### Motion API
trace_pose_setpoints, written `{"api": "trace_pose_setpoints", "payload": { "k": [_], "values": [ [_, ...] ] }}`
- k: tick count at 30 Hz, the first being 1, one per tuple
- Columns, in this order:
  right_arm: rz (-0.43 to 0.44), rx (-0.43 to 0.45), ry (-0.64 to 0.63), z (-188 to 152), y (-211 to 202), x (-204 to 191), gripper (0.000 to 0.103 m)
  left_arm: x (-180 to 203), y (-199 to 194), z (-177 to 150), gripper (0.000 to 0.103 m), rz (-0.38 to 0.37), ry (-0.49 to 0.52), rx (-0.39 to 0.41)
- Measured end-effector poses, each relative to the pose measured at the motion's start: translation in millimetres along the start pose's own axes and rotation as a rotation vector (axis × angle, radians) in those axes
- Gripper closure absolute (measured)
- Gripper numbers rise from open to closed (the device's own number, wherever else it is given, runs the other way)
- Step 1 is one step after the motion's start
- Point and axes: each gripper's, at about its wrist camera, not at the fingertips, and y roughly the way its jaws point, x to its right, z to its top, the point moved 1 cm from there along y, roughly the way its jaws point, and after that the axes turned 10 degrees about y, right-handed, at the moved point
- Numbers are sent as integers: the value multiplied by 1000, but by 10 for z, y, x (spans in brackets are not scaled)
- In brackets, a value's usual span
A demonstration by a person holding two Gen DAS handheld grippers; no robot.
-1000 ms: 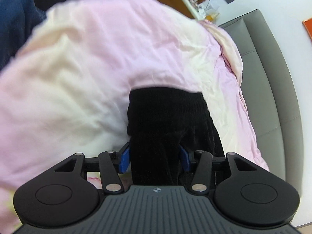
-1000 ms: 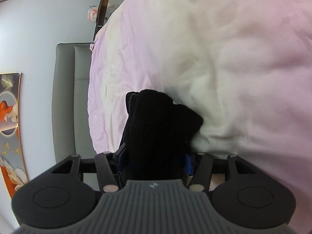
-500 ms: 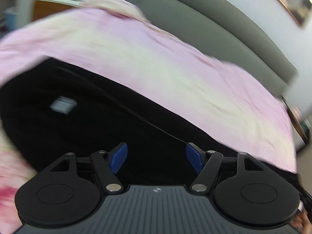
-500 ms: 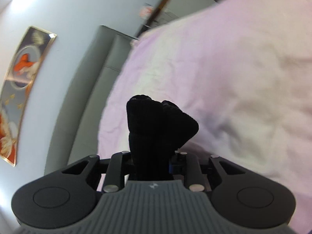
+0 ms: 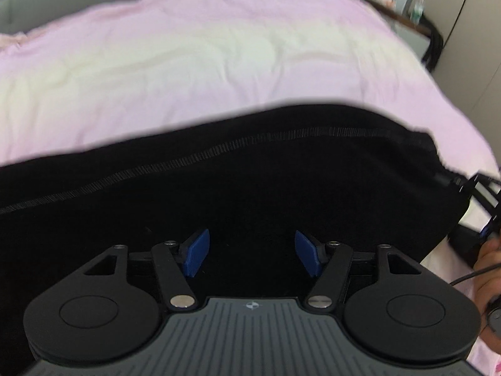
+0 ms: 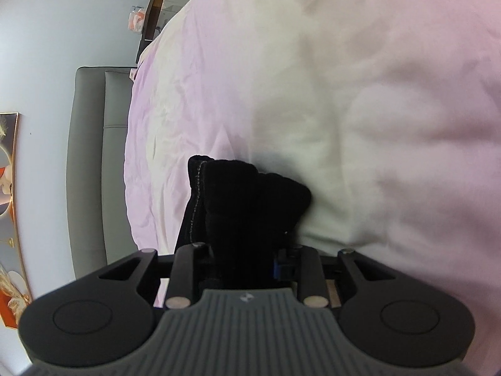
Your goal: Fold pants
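The right gripper (image 6: 242, 260) is clamped on a bunched end of the black pants (image 5: 250, 188), likely anchoring it. The left gripper (image 5: 249, 253) hovers spread and empty above them, stretched across the pink duvet (image 5: 203, 56).

We lose pants (image 5: 250, 188) past left edge; right gripper (image 6: 242, 257) fingertips buried in bunched fabric; shelf bottles (image 5: 418, 9) too small.

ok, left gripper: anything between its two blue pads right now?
Nothing is gripped. In the left wrist view the left gripper is open, and only the black pants on the pink bedsheet show through the gap.
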Motion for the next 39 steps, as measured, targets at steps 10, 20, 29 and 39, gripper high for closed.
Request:
{"api": "trace_pose_setpoints", "payload": {
  "k": [10, 20, 29, 39],
  "values": [
    [36, 105, -233, -210, -154, -393, 82, -290, -21, -125, 19, -80, -97, 32],
    [266, 278, -1476, -2478, -651, -1400, 83, -1469, -949, -1017, 18, -46, -466, 205],
    [12, -192, -2304, -3932, -10, -48, 74, -1829, -1219, -1419, 17, 24, -535, 188],
    [337, -601, -1854, -3265, -732, -826, 27, -1577, -1142, -1088, 17, -18, -433, 179]
  ]
}}
